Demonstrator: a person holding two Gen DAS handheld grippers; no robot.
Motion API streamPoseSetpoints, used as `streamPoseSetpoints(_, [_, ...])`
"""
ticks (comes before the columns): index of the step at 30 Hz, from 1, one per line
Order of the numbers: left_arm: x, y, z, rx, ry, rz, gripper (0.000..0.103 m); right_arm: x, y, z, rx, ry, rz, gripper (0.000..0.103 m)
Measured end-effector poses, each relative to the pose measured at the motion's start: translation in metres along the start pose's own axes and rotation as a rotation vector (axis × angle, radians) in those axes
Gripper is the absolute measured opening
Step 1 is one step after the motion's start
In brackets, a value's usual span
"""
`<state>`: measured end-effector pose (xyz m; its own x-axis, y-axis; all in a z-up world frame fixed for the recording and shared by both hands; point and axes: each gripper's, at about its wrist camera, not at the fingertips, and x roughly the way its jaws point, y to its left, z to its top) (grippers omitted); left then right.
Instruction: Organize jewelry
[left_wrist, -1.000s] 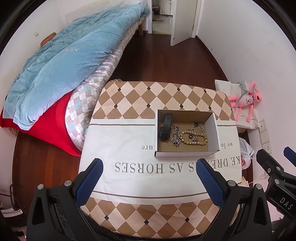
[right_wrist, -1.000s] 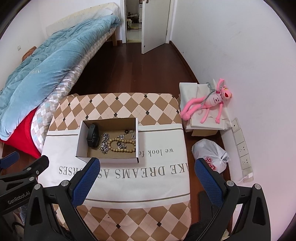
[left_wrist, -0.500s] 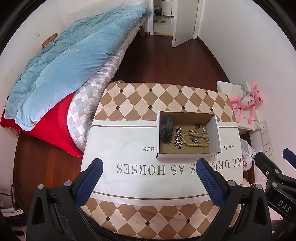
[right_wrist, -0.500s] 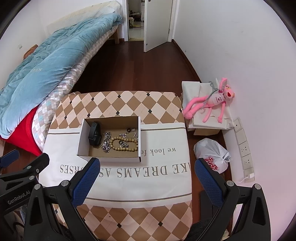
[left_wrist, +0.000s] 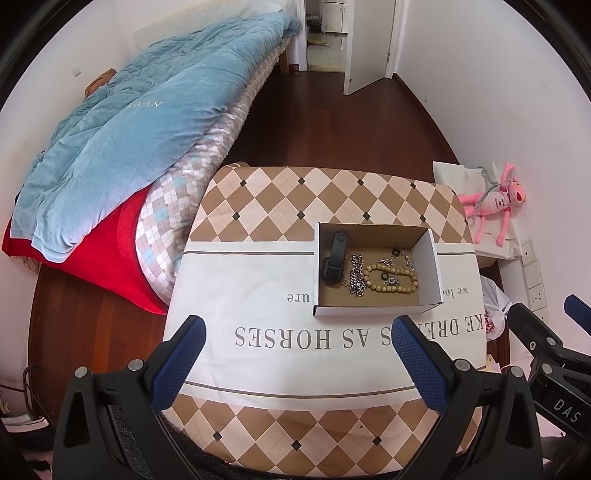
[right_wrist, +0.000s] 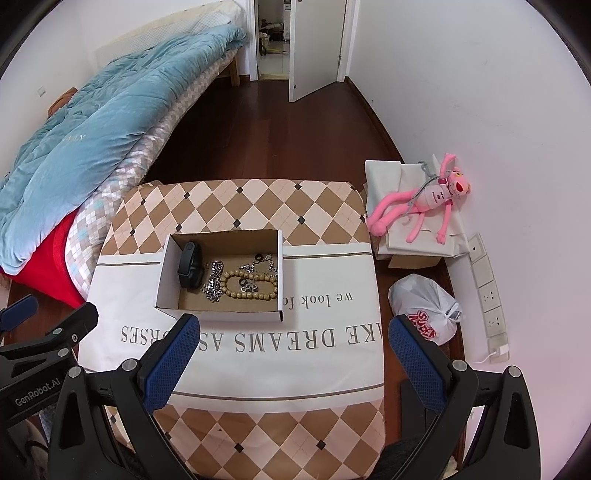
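An open white cardboard box (left_wrist: 431, 254) (right_wrist: 162, 284) stands on the clothed table (left_wrist: 258, 295) (right_wrist: 332, 266). Inside lie a black smart band (left_wrist: 333, 258) (right_wrist: 189, 264), a silver chain (left_wrist: 356, 275) (right_wrist: 213, 280), a wooden bead bracelet (left_wrist: 391, 288) (right_wrist: 248, 293) and small metal rings and earrings (left_wrist: 397, 258) (right_wrist: 263, 260). My left gripper (left_wrist: 297, 360) is open and empty, held high above the table's near side. My right gripper (right_wrist: 291, 356) is open and empty, at the same height, right of the box.
A bed with a blue quilt (left_wrist: 129, 129) and a red blanket (left_wrist: 110, 254) lies left of the table. A pink plush toy (right_wrist: 424, 203) lies on folded paper to the right, by a white plastic bag (right_wrist: 424, 310). An open door (right_wrist: 314, 44) is at the back.
Both grippers have risen and drawn back a little, so the table and box look slightly smaller and farther. Nothing in the box has moved.
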<state>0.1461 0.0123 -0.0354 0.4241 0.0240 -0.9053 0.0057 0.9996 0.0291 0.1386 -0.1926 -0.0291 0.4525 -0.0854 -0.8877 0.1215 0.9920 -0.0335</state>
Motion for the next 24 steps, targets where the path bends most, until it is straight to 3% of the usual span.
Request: streamPoseSetpoints(24, [-0.0077, -0.0022, -0.0019, 0.004, -0.009, -0.012, 0.103, -0.0005, 0.0043, -0.0015, -0.014, 0.004, 0.008, 0.103])
